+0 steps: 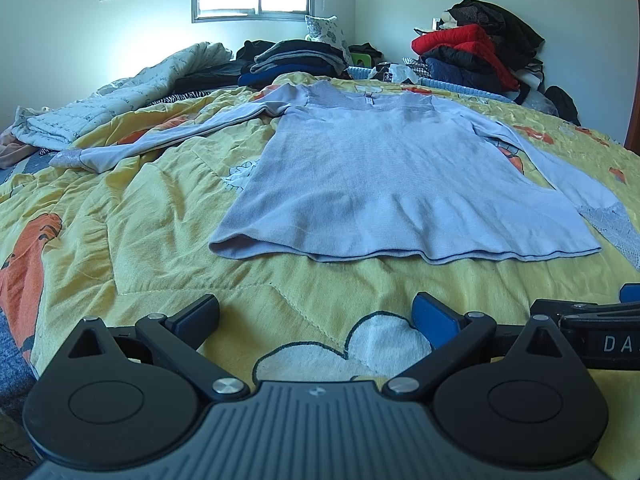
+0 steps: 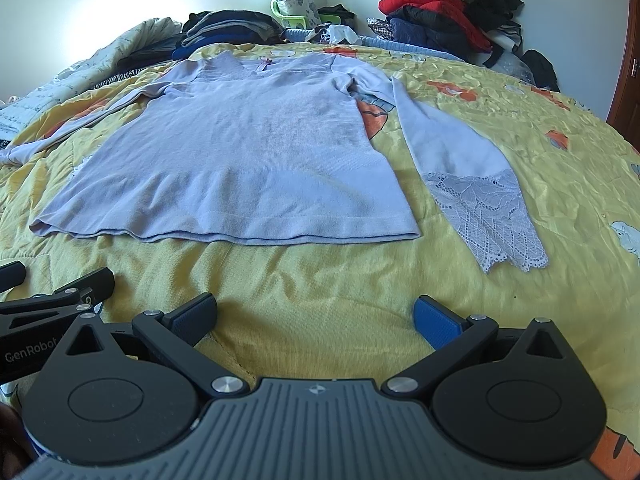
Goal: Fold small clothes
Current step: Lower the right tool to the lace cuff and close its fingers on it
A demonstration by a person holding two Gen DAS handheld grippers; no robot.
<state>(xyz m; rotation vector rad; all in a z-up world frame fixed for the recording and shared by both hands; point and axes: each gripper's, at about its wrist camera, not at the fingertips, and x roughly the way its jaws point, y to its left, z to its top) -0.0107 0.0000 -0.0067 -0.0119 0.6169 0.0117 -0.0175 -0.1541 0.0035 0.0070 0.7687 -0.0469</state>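
Sweater (image 1: pixel 384 176), lavender, lies flat mid-bed on the yellow quilt (image 1: pixel 160 240), hem toward the near edge, where the left gripper (image 1: pixel 316 316) and right gripper (image 2: pixel 316 316) hover, jaws spread, empty.

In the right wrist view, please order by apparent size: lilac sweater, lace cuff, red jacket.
1. lilac sweater
2. lace cuff
3. red jacket
The jacket lies farther away, so its true size is unsure.

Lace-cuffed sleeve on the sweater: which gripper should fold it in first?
Right, probably. The lace-cuffed sleeve lies just ahead of the right gripper, whose fingers are open and empty; the left gripper faces the hem's other side.
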